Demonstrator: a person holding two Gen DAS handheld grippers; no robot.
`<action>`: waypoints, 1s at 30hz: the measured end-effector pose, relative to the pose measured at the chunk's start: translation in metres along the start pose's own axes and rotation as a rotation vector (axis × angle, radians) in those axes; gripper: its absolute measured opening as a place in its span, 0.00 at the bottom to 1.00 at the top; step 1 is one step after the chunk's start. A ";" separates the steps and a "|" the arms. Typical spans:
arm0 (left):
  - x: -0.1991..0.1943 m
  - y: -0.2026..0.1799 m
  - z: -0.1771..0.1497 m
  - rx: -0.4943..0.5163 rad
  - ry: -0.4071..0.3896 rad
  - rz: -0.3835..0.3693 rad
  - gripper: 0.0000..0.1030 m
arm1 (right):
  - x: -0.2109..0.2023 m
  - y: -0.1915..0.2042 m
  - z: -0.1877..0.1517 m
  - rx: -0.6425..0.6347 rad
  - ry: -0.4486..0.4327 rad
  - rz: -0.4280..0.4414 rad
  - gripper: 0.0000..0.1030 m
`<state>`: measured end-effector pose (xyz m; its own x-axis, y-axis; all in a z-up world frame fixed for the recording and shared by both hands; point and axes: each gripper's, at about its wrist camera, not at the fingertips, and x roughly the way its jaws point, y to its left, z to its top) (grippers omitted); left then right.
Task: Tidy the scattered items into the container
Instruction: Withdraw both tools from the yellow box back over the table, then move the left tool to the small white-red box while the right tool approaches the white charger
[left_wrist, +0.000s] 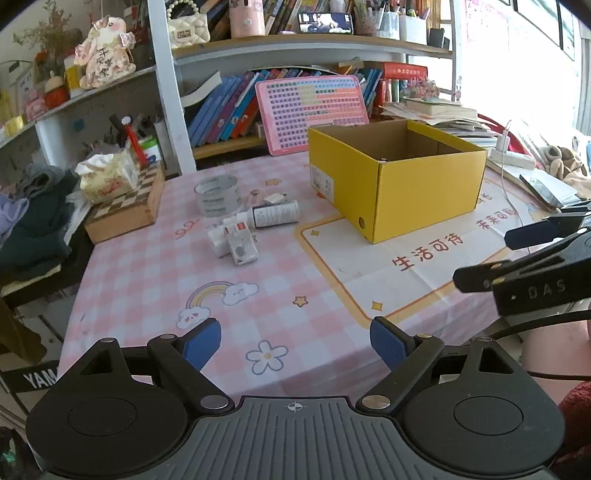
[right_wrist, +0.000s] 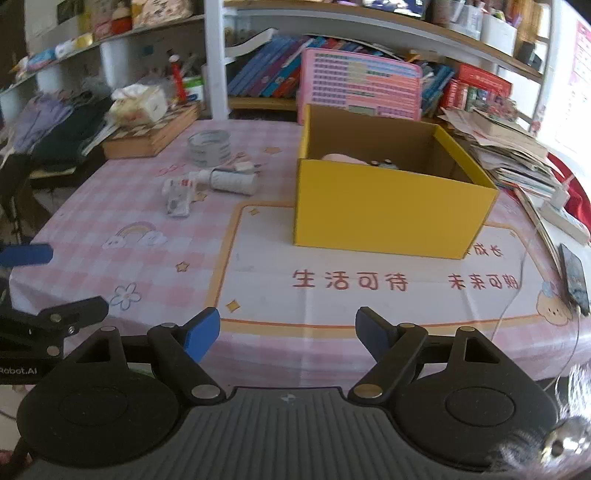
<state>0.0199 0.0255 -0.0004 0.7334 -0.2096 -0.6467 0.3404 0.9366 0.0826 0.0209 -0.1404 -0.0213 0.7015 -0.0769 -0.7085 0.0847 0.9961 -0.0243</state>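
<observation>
The yellow box (left_wrist: 397, 177) stands open on the pink checked tablecloth (left_wrist: 147, 273), ahead and to the right of the left gripper (left_wrist: 295, 341) and straight ahead of the right gripper (right_wrist: 288, 334), well beyond both sets of fingertips. From the right wrist view a pale pink thing and a small dark-spotted piece show just over the box's near wall; what they are cannot be made out.

The scattered items lie in a loose cluster ahead and slightly left of the left gripper, to the left of the box: a roll of clear tape (left_wrist: 217, 195) farthest off, a white bottle (left_wrist: 272, 215) lying on its side in front of it, and two small white packets (left_wrist: 234, 242) touching each other nearest the gripper. A few tiny bits sit between the tape and the bottle — too small to name.

Both grippers are released, blue pads spread wide with only tablecloth showing between them — nothing held. The right gripper shows side-on at the right edge of the left wrist view, the left gripper at the left edge of the other view.

Farther out, left of the cluster, a checkered wooden box (left_wrist: 125, 206) carries a tissue pack (left_wrist: 107, 177). Behind the yellow box a pink chart board (left_wrist: 312, 110) leans against shelves of books (left_wrist: 229, 107). To the right of the right gripper a phone (right_wrist: 574, 278) lies near the table edge with a white cable (right_wrist: 517, 295) running past it.
</observation>
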 end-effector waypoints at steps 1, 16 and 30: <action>0.000 0.002 -0.001 -0.005 0.002 0.001 0.88 | 0.000 0.002 0.000 -0.009 0.000 0.004 0.77; -0.002 0.020 -0.008 -0.024 0.014 0.024 0.88 | 0.009 0.026 0.009 -0.059 -0.001 0.043 0.79; -0.004 0.045 -0.015 -0.079 0.041 0.078 0.88 | 0.024 0.057 0.020 -0.148 0.020 0.122 0.79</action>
<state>0.0231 0.0730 -0.0056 0.7303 -0.1248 -0.6716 0.2348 0.9691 0.0752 0.0570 -0.0865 -0.0257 0.6859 0.0445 -0.7263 -0.1067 0.9935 -0.0399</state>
